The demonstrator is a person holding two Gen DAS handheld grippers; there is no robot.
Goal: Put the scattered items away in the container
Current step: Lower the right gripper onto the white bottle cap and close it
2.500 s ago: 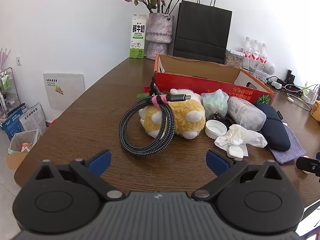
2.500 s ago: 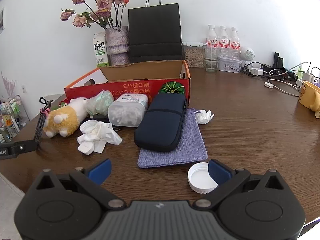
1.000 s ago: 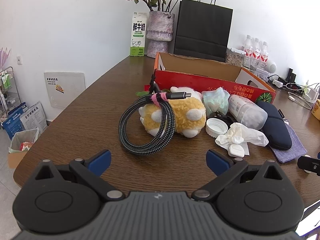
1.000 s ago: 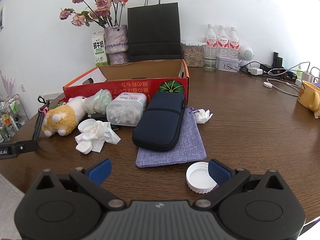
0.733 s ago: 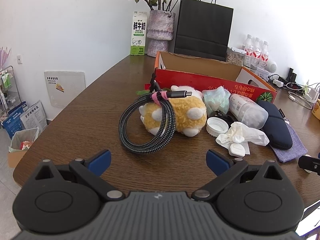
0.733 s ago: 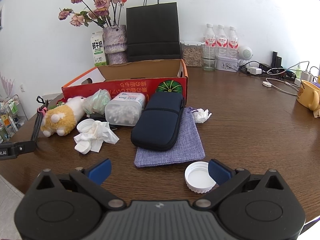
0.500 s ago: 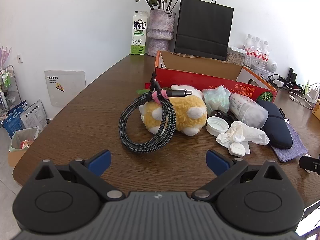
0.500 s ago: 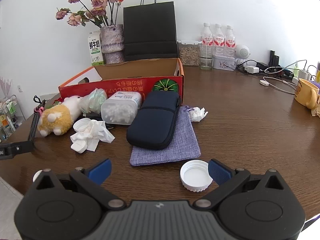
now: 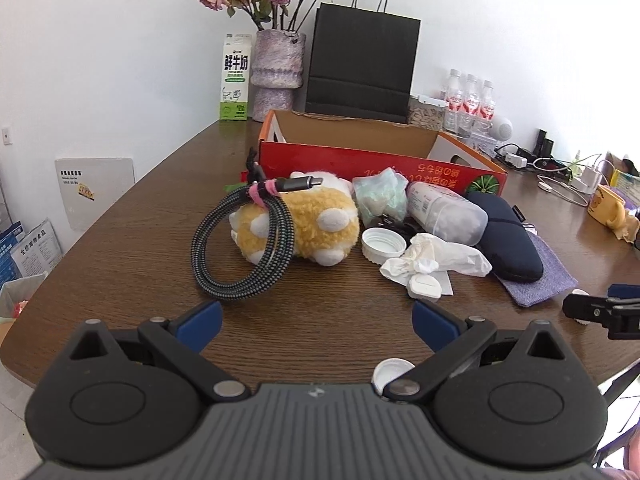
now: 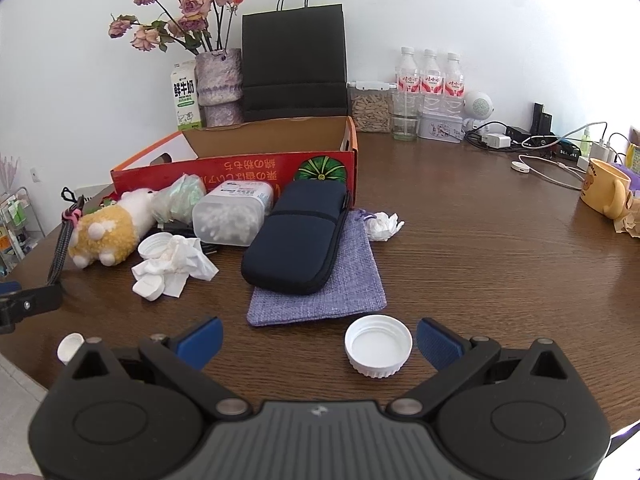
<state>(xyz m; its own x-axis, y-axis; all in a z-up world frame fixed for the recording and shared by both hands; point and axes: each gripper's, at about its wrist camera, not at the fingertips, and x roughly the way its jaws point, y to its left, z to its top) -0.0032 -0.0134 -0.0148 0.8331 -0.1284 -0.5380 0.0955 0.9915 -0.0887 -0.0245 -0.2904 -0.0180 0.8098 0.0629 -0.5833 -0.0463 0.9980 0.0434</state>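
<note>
Right wrist only: yellow mug (image 10: 604, 186).

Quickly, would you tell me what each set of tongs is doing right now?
Left tongs: open, holding nothing.
Right tongs: open, holding nothing.

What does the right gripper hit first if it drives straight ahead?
Likely the white ribbed plastic cap, lying open side up just off the right gripper's right finger. Beyond it comes the purple woven fabric pouch. Depth is uncertain.

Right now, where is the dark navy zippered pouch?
In the right wrist view, the dark navy zippered pouch lies mid-table on the purple fabric bag, right of the clear plastic tub, touching the red cardboard box.
</note>
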